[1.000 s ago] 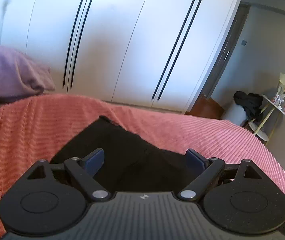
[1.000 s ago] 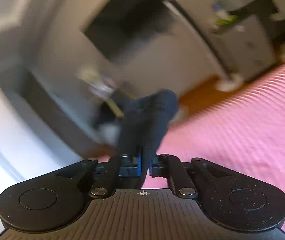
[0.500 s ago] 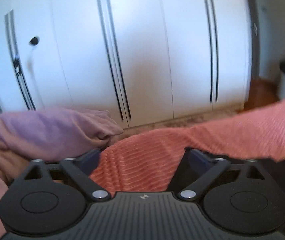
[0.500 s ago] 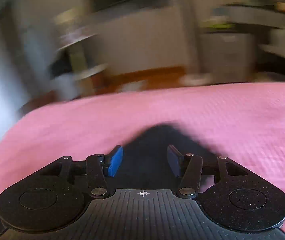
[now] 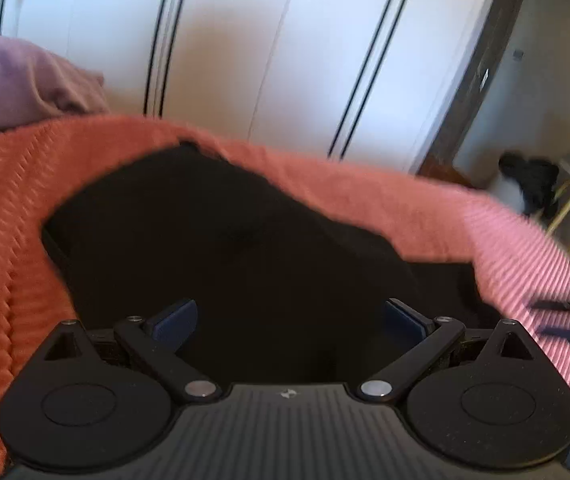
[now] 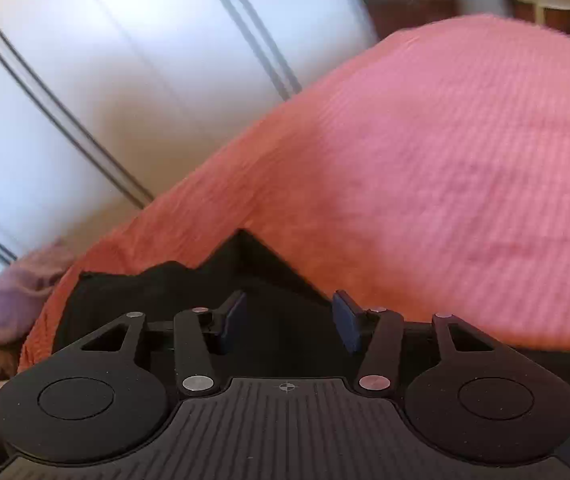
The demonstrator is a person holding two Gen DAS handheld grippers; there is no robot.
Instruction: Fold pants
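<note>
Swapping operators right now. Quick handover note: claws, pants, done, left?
Left claw: wide open, empty, over the black pants.
Right claw: partly open, pads clear of the cloth, nothing gripped.
Pants lie bunched on the pink-orange bedspread, purple pillow beside.
Done: pants on the bed, seemingly partly folded; fold count unclear.
Left: probably regrip an edge, finish the fold, flatten.
</note>
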